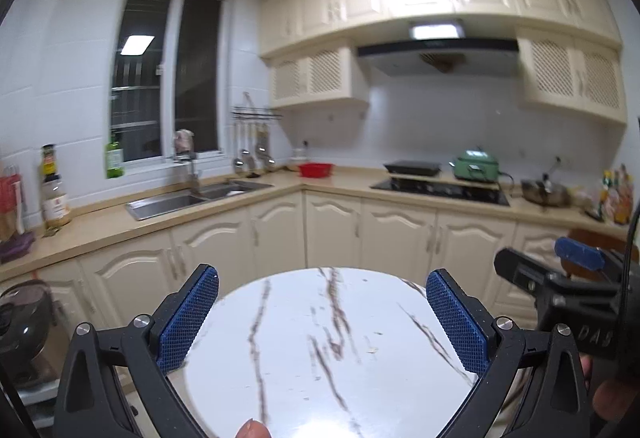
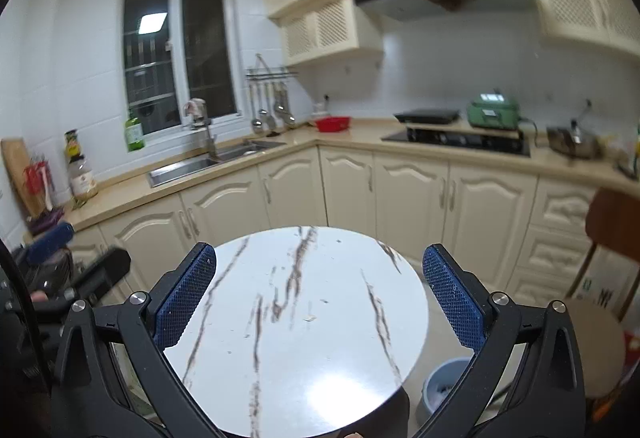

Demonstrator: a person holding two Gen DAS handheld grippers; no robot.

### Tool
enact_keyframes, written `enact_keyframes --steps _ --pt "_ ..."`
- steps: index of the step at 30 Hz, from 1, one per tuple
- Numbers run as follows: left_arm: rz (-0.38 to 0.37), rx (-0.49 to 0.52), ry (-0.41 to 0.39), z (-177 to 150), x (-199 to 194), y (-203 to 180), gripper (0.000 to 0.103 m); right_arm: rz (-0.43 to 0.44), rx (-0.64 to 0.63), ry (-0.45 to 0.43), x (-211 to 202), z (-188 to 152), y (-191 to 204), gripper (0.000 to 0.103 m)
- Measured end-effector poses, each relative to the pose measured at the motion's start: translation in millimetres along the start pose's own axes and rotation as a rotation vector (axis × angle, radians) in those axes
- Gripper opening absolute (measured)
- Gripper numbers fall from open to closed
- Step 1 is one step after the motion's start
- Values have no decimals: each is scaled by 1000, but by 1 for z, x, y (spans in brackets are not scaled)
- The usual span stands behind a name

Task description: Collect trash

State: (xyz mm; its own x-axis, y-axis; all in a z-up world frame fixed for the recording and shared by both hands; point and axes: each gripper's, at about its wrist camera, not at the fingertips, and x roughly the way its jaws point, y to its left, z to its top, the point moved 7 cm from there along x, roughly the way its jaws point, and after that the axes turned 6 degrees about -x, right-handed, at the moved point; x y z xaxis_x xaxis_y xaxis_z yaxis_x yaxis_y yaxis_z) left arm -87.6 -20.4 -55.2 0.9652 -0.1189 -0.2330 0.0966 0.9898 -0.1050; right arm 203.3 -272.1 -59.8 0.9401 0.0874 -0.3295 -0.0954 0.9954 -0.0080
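Here, both grippers' jaws spread wide over a round marble table (image 1: 320, 358) in a cream-cabinet kitchen.

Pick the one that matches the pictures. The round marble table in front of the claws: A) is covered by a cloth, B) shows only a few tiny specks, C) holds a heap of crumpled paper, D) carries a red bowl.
B: the round marble table is bare except for small crumbs; both the left claw and the right claw are open and hold nothing.
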Motion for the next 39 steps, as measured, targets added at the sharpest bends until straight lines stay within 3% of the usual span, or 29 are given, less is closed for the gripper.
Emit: enact_keyframes --steps 5,9,19,30,39 --pt "82 -30 -41 -16 -51 13 102 6 -35 -37 -16 6 35 103" --pt "85 -56 -54 -30 -61 -4 102 -17 -73 -58 -27 8 53 103" --pt "74 -96 -53 -55 -101 -3 102 -32 -74 -90 -49 5 60 103" --pt "66 -108 -25 -22 -51 2 102 -30 -76 -73 -48 2 58 103" --pt "60 -130 -46 -17 -52 12 102 -22 -77 -75 -48 3 58 103"
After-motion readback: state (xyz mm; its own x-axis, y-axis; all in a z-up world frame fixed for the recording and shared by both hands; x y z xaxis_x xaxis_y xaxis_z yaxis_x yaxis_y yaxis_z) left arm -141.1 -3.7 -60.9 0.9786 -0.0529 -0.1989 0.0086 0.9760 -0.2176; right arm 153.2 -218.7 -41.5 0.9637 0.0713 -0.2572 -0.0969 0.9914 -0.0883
